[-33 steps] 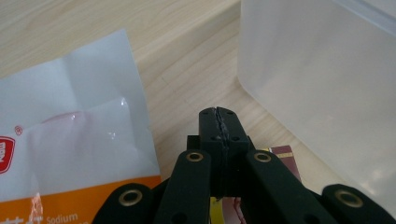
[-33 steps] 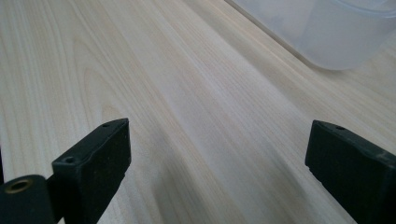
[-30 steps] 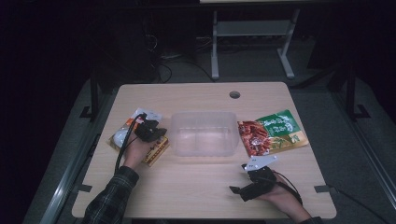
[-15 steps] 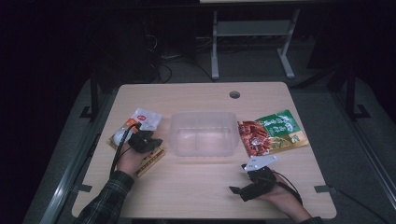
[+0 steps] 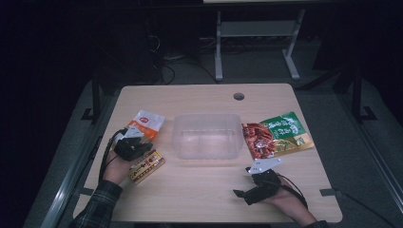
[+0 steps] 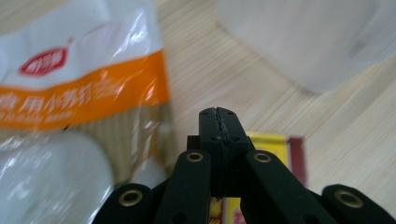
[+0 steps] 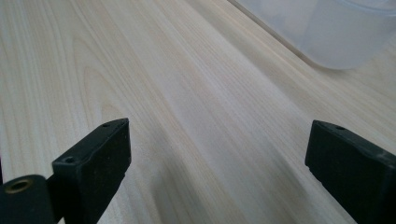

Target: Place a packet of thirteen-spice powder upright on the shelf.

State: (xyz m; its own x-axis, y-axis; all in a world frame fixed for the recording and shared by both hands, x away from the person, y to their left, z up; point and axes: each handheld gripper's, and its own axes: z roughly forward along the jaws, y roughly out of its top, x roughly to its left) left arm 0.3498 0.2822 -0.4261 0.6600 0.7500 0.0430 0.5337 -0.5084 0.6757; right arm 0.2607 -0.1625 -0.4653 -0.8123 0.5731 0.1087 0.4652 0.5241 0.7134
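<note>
Left of the tub (image 5: pixel 206 135), left gripper (image 6: pixel 218 116), jaws pressed together, sits above the yellow box (image 6: pixel 275 144), beside the pouch (image 6: pixel 79 84); right gripper (image 7: pixel 217 154) spread wide.

A: Where could a hand pass?
B: Along the bare front of the table (image 5: pixel 199 190) (wide open). The clear tub (image 5: pixel 206 135) blocks the middle, flanked by the orange-white packet (image 5: pixel 147 124) and green-red packets (image 5: pixel 278 137).

The pale wooden worktop (image 5: pixel 204 102) is carrying a clear plastic tub (image 5: pixel 206 136) (centred), a white-and-orange pouch (image 5: pixel 147 123), a yellow-and-red packet (image 5: pixel 147 166) and a red-and-green snack bag (image 5: pixel 276 135).
</note>
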